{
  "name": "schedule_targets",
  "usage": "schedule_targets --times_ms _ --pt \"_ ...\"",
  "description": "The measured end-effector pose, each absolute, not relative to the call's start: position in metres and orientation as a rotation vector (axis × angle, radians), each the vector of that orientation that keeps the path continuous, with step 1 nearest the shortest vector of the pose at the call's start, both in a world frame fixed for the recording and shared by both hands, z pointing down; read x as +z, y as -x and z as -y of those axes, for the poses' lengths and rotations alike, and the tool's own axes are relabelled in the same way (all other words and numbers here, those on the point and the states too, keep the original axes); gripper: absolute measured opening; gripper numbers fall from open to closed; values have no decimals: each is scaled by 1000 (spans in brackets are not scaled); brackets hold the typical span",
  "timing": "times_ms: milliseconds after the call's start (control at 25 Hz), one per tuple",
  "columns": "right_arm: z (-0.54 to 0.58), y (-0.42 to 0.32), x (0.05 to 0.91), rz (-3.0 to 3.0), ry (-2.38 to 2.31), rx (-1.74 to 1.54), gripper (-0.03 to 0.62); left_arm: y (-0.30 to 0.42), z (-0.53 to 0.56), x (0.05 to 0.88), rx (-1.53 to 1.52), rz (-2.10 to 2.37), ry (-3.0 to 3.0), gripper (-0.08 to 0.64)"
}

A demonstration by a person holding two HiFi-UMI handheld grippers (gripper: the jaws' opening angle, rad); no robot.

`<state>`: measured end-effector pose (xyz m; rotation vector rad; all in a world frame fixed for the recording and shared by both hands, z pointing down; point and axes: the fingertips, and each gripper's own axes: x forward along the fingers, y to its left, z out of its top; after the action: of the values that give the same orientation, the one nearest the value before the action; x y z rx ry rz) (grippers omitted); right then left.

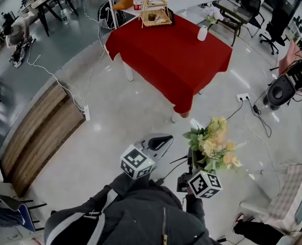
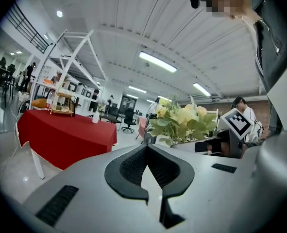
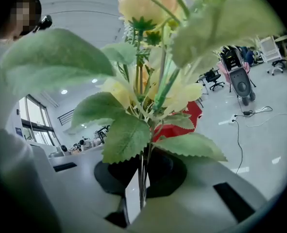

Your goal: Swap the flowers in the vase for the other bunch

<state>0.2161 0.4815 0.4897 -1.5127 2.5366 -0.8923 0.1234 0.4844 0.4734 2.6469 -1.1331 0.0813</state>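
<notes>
Yellow flower bunch (image 1: 214, 146): stems clamped upright betw. right gripper (image 3: 142, 181) jaws. Left gripper (image 2: 148, 165) shut, empty, just beside blooms. Both well short of red-cloth table (image 1: 171, 55).

The head view looked steeply down from above the person (image 1: 140, 218), across the floor (image 1: 115, 126) to the red-clothed counter (image 1: 176, 60) farther ahead. The left gripper view sat low just behind the left gripper (image 2: 146, 148), facing nearly level toward that same counter, with the yellow bunch (image 2: 179, 123) at its right. The right gripper view rode just behind the right gripper (image 3: 142, 181), so near the bunch that leaves filled it. The counter's red cloth showed behind.
</notes>
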Motion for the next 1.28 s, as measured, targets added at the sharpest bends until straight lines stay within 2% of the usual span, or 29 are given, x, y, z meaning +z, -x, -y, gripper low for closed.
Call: schedule_targets --times_ms 480,1280 --pt "-377 -186 475 -2527 1518 -897 23 -99 -382 453 89 1124 -2672 9" --pt "-284 -105 473 -2513 1538 -846 23 -27 -284 444 75 1119 -2722 9"
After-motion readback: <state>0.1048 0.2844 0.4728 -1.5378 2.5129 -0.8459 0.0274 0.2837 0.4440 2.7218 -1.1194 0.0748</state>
